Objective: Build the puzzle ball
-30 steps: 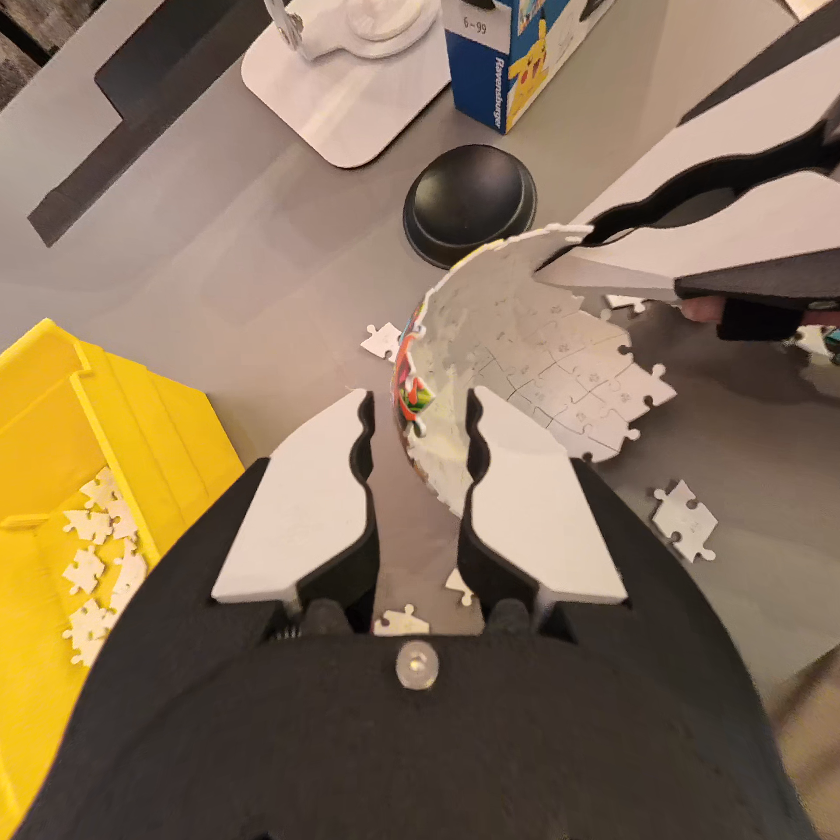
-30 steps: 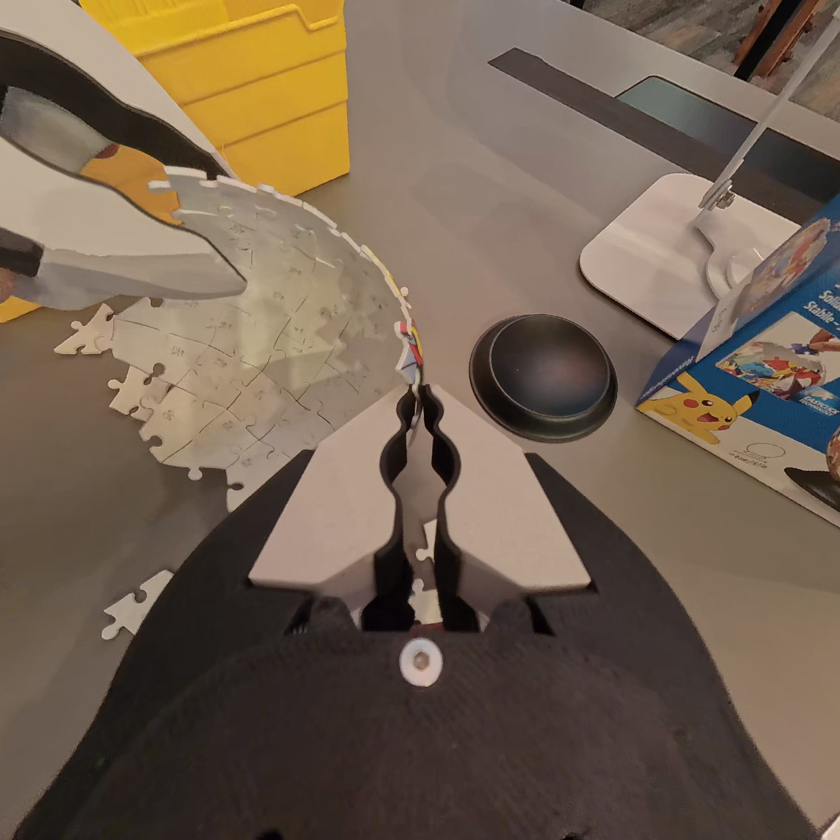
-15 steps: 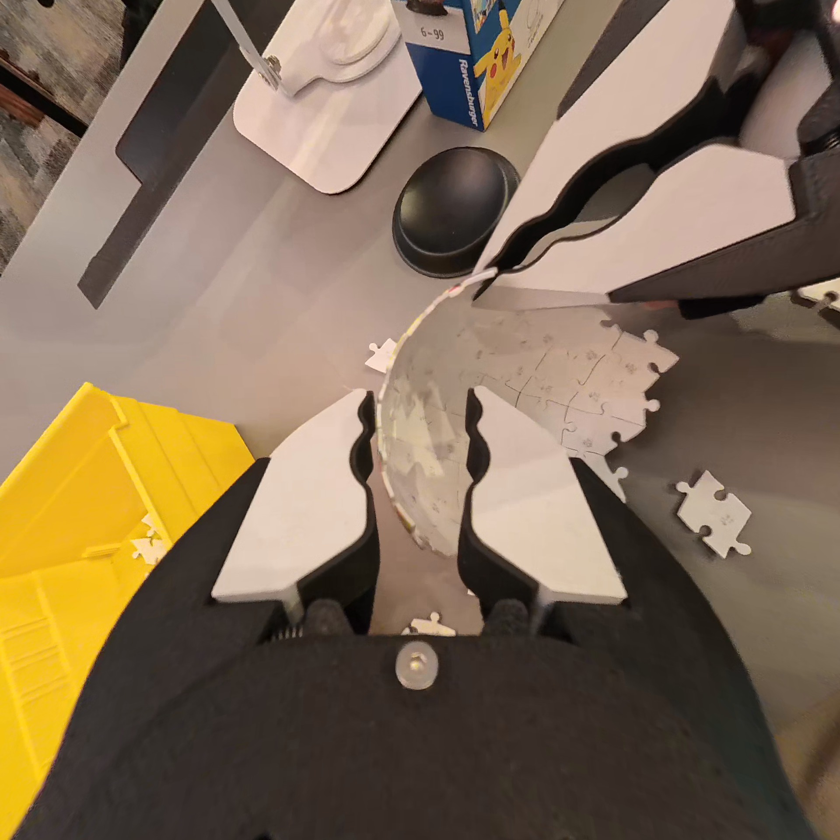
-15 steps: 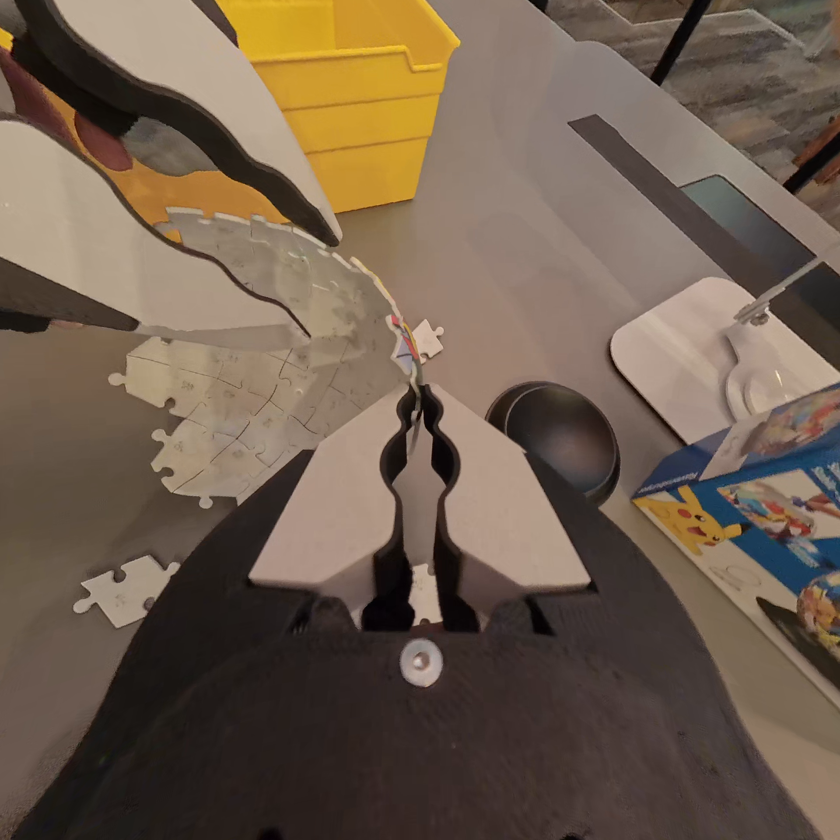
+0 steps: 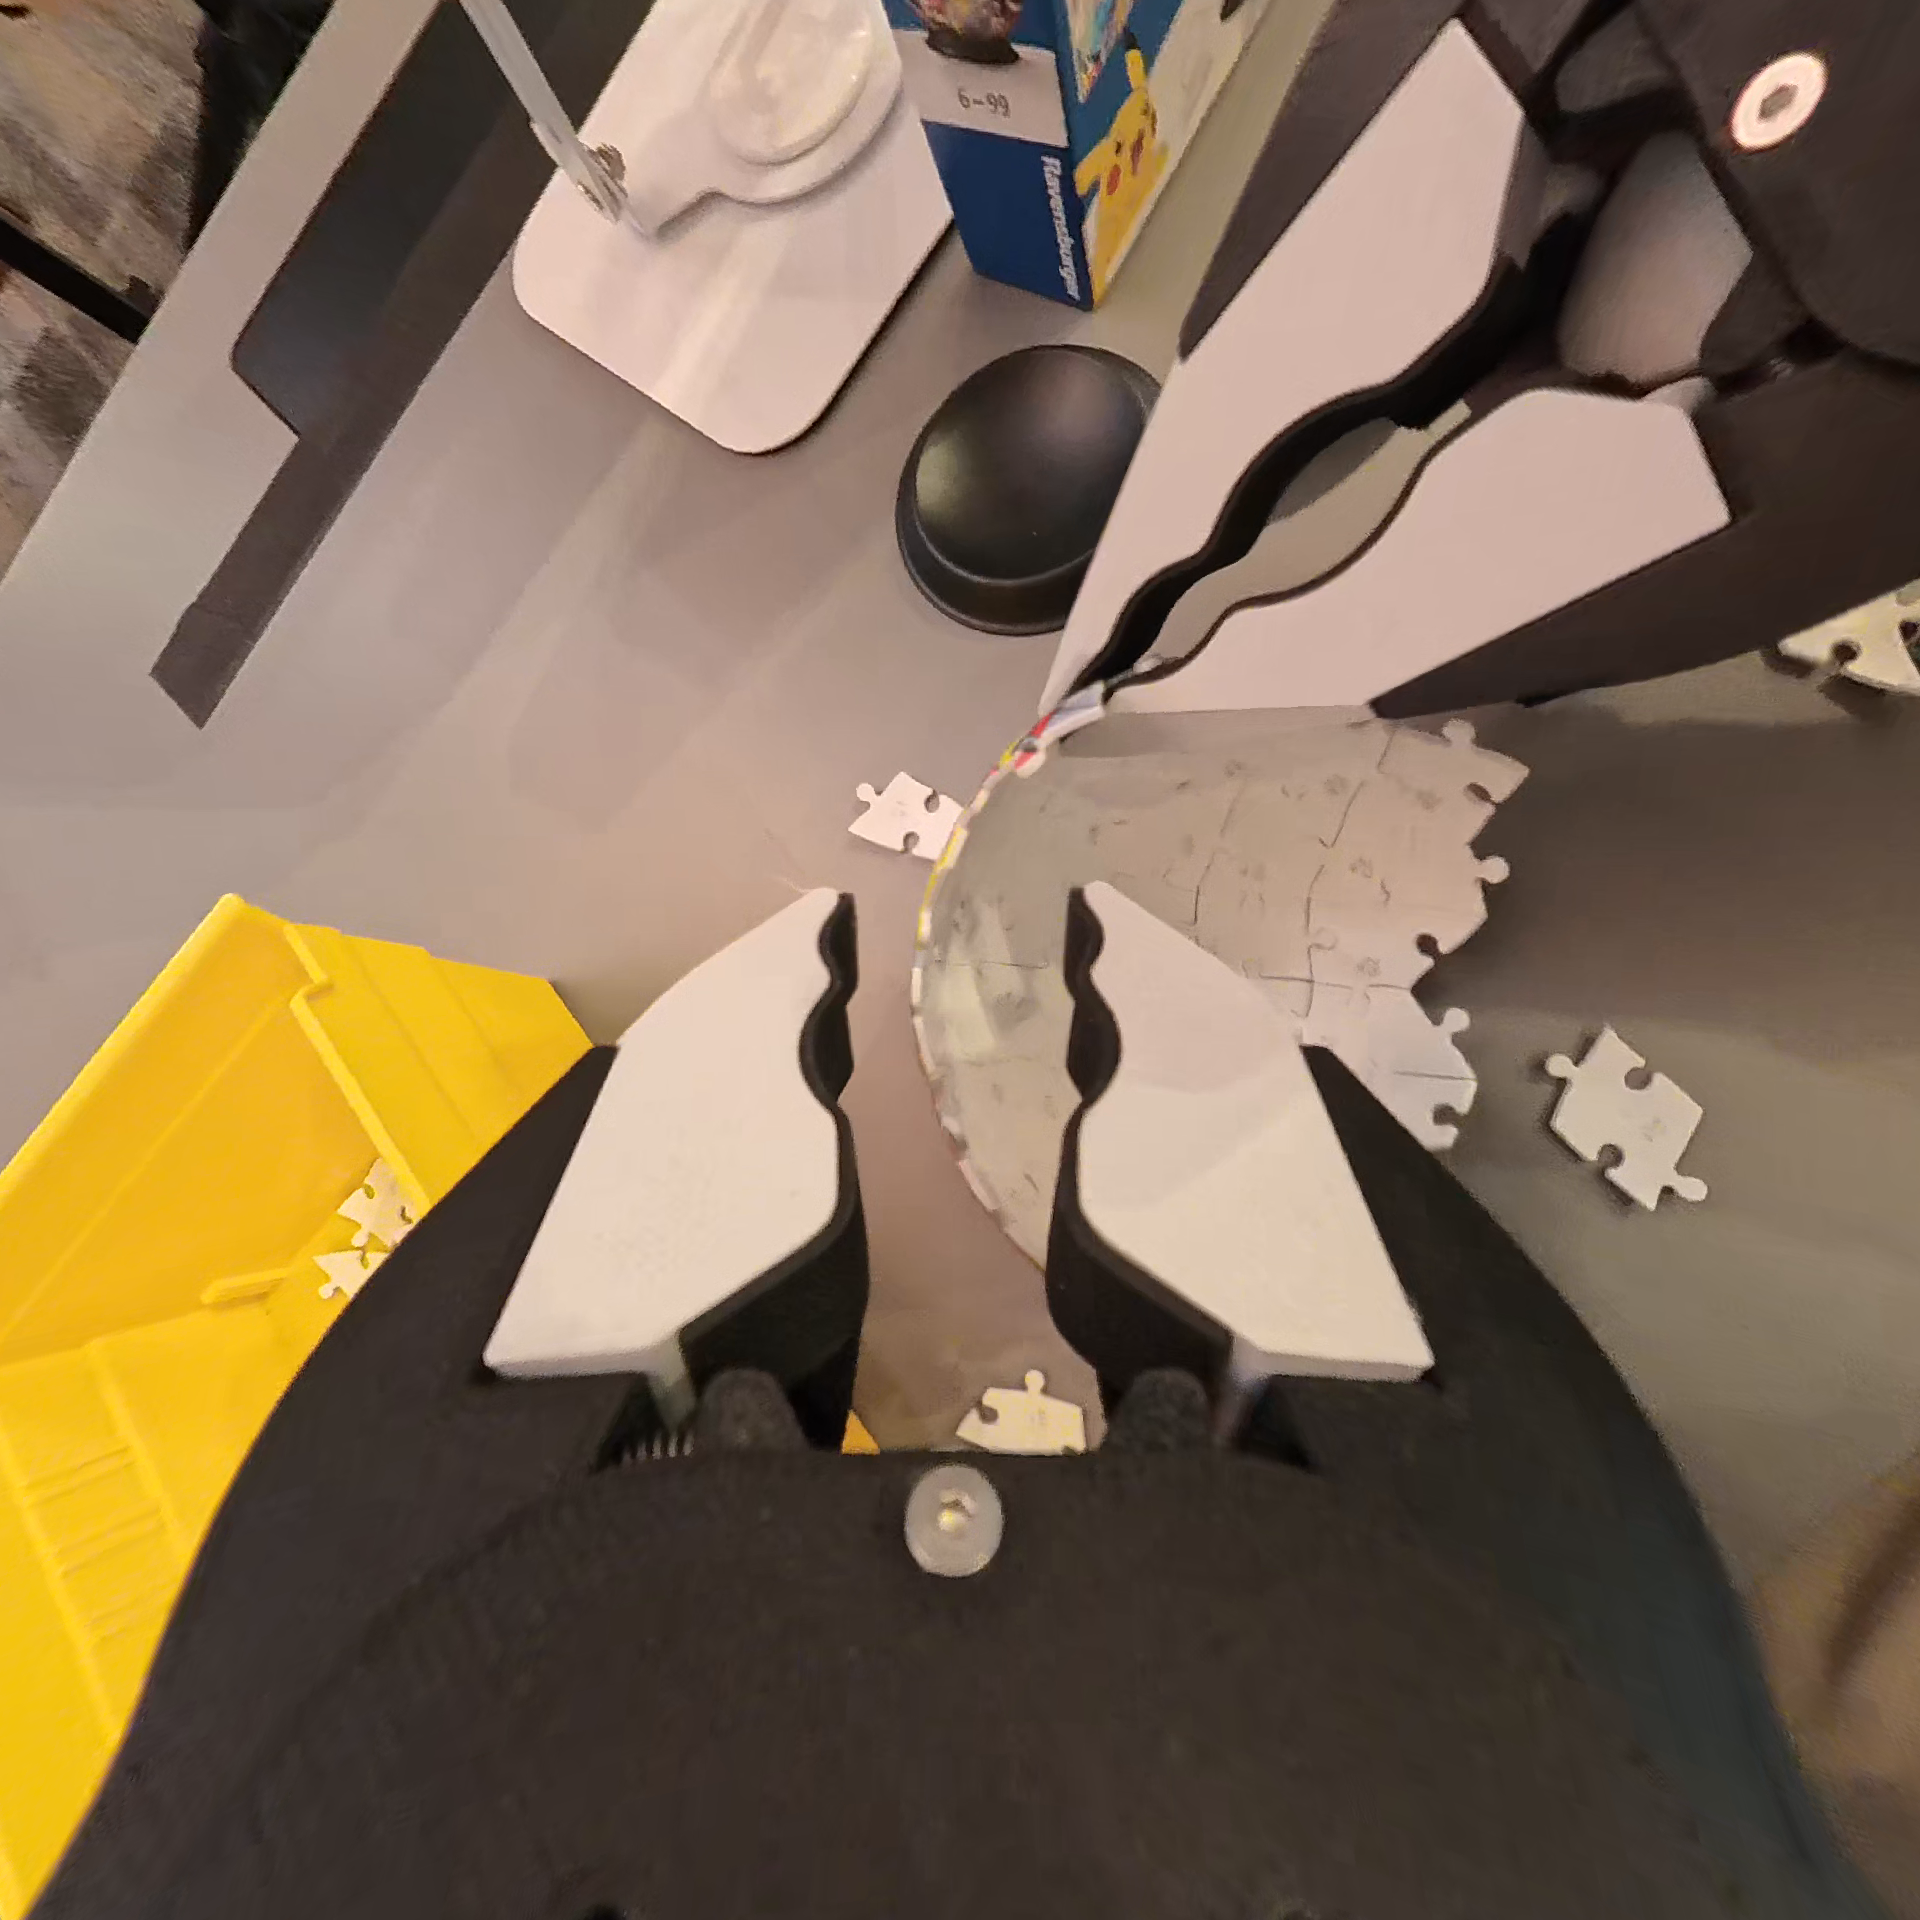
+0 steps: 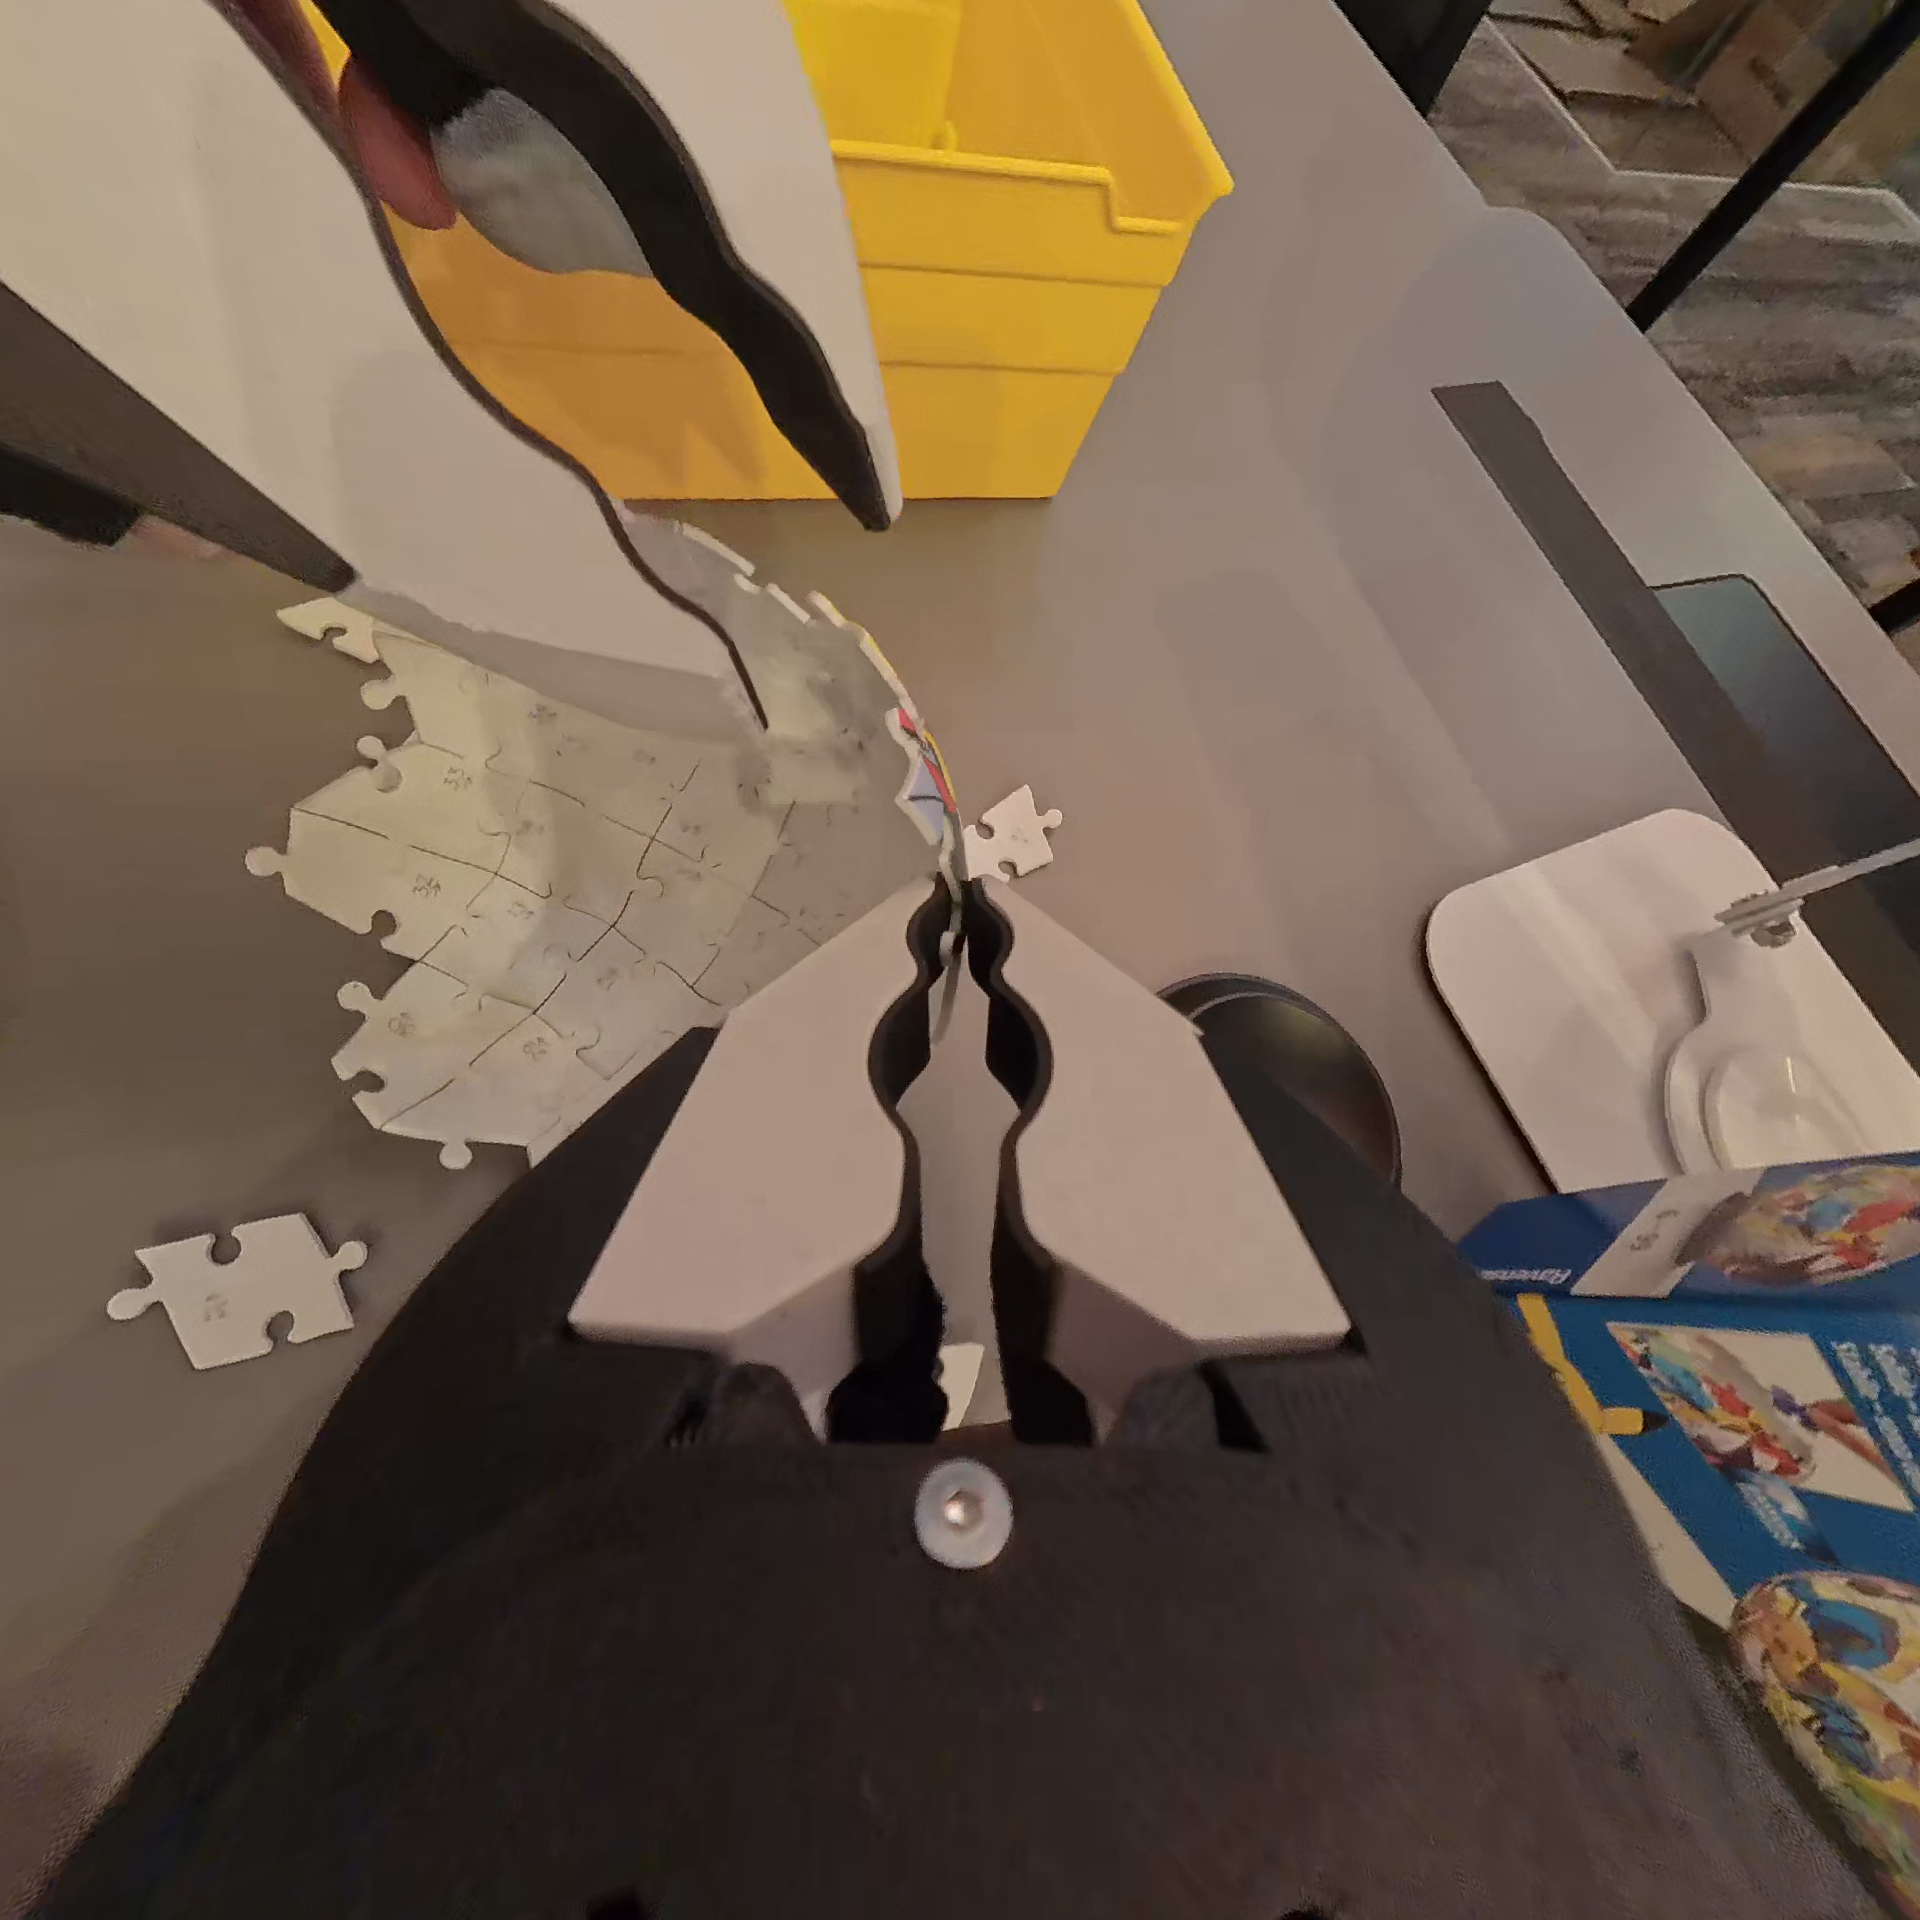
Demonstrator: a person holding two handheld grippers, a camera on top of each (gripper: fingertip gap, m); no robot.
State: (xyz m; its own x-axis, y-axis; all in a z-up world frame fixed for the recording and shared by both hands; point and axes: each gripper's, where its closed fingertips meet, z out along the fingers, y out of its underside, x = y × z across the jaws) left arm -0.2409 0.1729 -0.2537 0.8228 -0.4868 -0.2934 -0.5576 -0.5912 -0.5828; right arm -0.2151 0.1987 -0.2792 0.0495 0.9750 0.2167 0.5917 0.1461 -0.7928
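Roughly half the puzzle ball shell [image 5: 1299, 894] is joined; the right gripper [image 6: 954, 914] pinches its rim, the left gripper [image 5: 961, 935] gapes empty, and loose pieces [image 5: 1621, 1117] remain.

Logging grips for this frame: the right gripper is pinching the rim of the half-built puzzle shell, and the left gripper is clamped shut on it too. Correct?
Not quite. The right gripper is pinching the rim of the puzzle shell, but the left gripper is open; the left wrist view shows a clear gap between its jaws, with the shell's edge lying in that gap.
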